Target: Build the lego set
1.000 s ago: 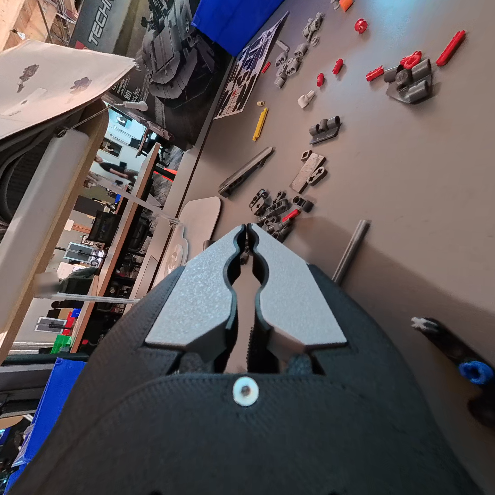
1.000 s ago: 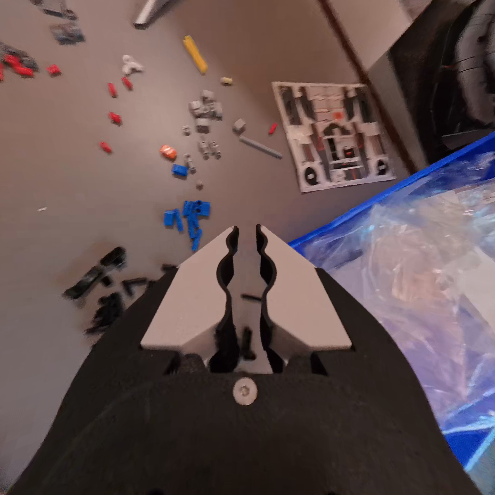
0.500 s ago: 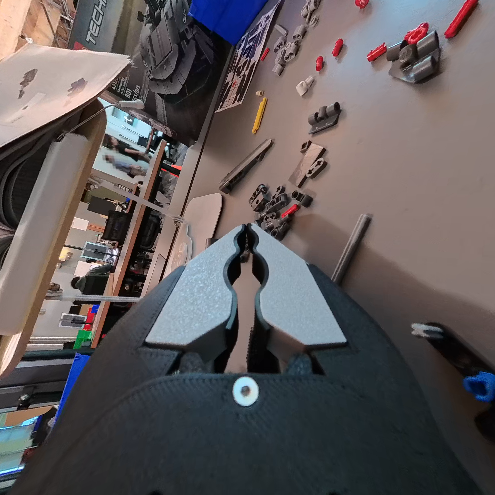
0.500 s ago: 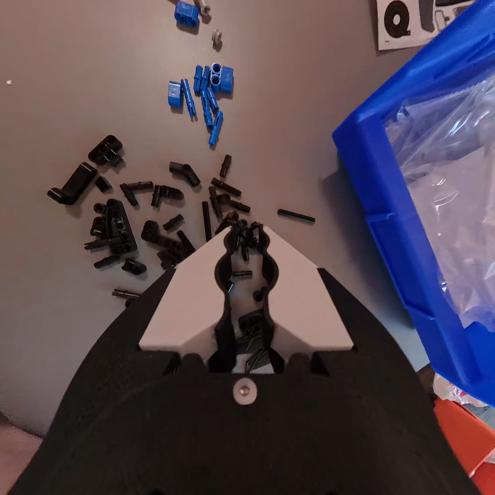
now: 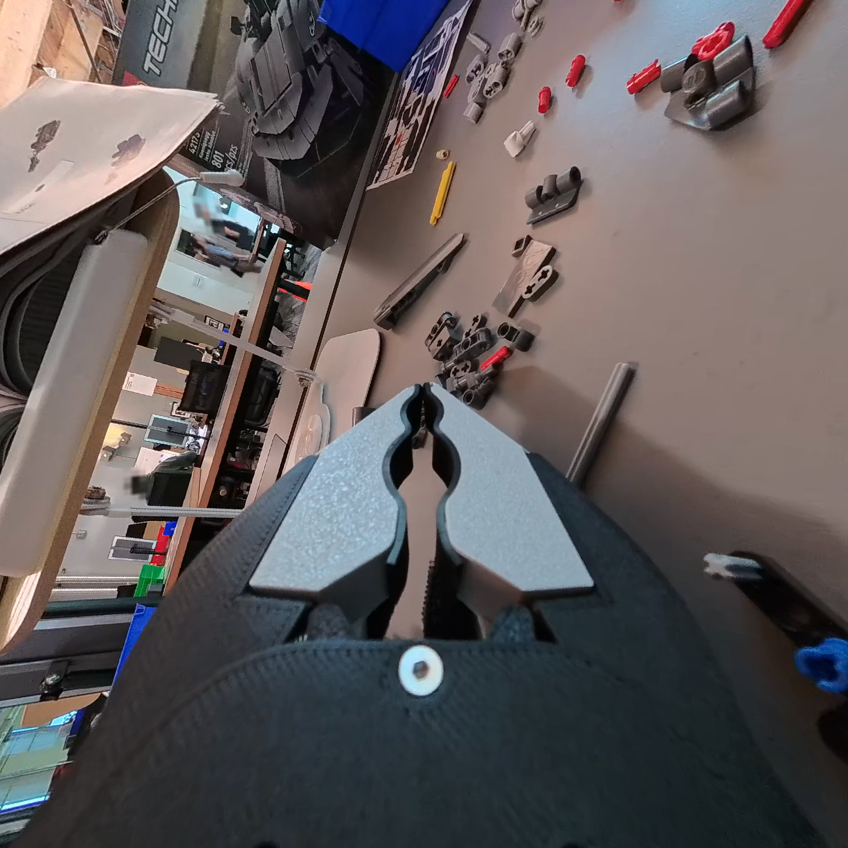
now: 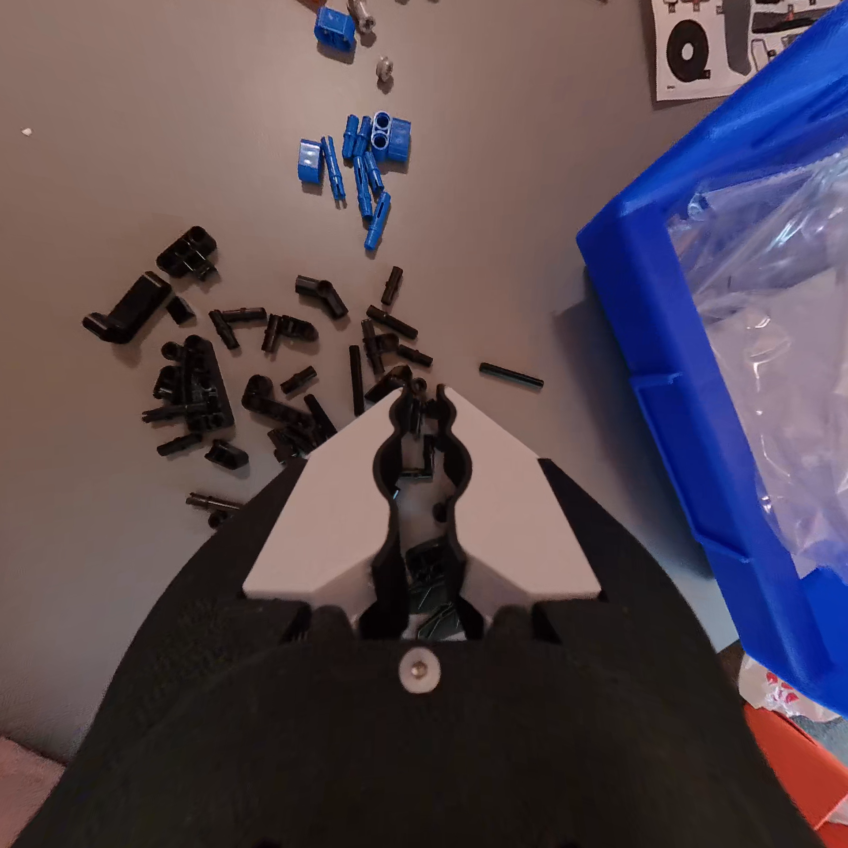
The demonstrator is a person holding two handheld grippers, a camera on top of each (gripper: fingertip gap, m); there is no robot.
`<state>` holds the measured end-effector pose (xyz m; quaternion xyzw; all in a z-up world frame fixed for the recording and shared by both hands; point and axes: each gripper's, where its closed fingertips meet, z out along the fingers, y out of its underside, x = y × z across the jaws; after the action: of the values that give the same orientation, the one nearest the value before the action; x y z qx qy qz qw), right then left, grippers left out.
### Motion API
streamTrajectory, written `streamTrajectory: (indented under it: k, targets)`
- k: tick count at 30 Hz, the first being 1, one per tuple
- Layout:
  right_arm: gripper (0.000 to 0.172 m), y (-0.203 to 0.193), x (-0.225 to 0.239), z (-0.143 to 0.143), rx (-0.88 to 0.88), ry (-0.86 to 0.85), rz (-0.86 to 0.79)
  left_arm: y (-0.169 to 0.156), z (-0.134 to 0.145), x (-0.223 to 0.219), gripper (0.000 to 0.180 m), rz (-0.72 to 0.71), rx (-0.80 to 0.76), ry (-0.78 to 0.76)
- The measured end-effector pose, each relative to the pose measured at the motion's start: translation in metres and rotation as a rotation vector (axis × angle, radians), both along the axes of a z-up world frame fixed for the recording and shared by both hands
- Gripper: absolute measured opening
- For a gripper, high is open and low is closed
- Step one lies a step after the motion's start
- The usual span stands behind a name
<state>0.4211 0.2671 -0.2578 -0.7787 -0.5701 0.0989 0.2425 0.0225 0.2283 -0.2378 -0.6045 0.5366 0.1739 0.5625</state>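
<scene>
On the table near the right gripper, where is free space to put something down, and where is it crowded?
Free: the bare table left of the blue pieces and above the black pieces; also the strip between the black rod and the blue bin. Crowded: around the right gripper, among the black pieces.

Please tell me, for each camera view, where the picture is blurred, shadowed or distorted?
Left wrist view: wide-angle bending tilts the table; a broad shadow lies beside the gripper; the blue piece is blurred. Right wrist view: dimmer; black pieces sharp; the blue bin curves.

Right gripper (image 6: 422,393) jaws narrowly apart over black pieces (image 6: 284,367) beside blue bin (image 6: 679,367).
</scene>
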Motion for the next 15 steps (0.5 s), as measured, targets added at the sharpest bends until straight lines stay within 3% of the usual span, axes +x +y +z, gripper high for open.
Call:
streamTrajectory:
  k: [8, 15]
  targets:
    - [0.005, 0.0005, -0.0051, -0.0049, 0.001, -0.003, 0.031, -0.0003, -0.0006, 0.0003, 0.000, -0.003, -0.001, 0.005]
    - [0.012, 0.0032, -0.0060, -0.0064, 0.002, -0.003, 0.021, -0.0003, -0.0014, 0.0004, 0.000, -0.003, -0.002, 0.010]
